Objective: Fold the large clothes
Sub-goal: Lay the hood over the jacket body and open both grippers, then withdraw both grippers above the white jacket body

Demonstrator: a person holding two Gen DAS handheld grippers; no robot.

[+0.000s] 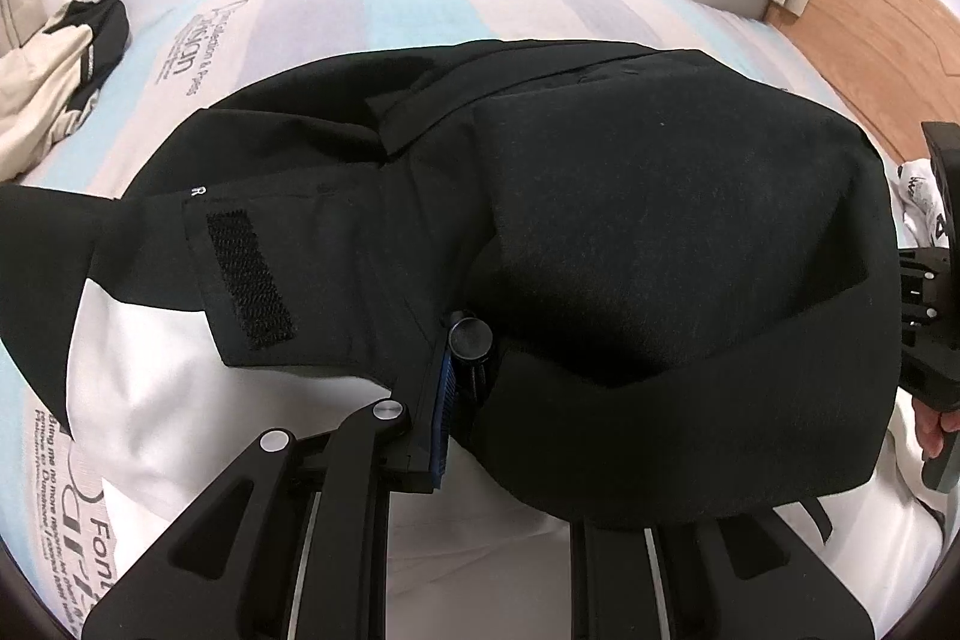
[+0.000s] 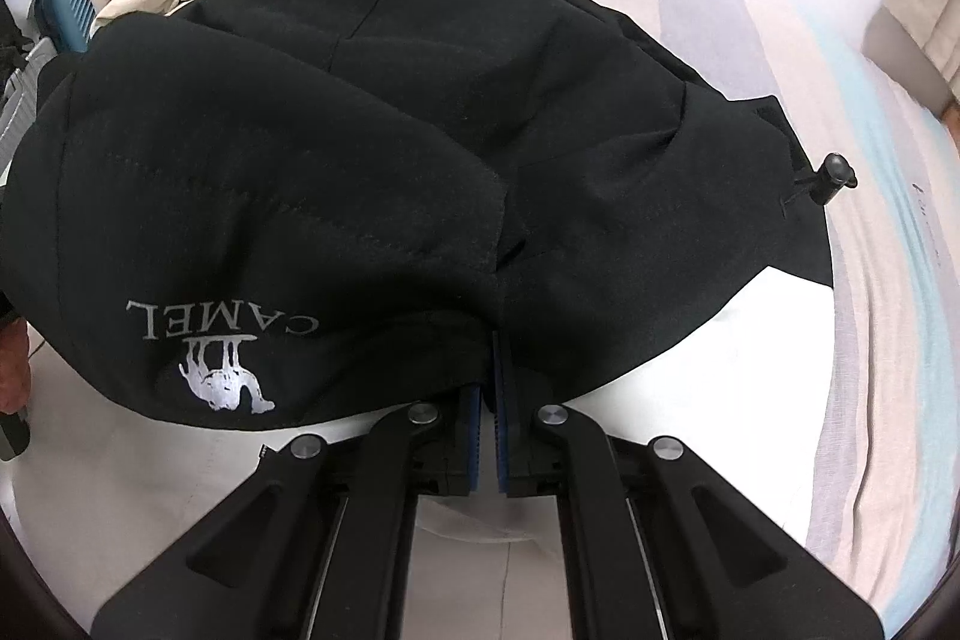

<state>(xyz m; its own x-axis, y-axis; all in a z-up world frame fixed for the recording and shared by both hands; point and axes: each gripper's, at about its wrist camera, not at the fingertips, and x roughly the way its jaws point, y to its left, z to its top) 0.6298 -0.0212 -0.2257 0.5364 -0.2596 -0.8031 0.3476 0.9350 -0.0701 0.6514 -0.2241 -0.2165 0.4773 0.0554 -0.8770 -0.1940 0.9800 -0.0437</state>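
While both grippers pinch the near edge of the black jacket (image 2: 372, 172), the cloth drapes forward from them over the striped bedding (image 2: 888, 232). Its blue pads nearly together, the right gripper (image 2: 487, 400) clamps a fold beside the upside-down CAMEL logo (image 2: 225, 358). With only its left pad in sight, the left gripper (image 1: 474, 388) is closed on fabric next to a round cord toggle (image 1: 471, 337); a hook-and-loop cuff strap (image 1: 249, 277) lies just left. A white panel (image 2: 750, 340) shows under the black. Beige clothing (image 1: 45, 64) sits well apart at the far left.
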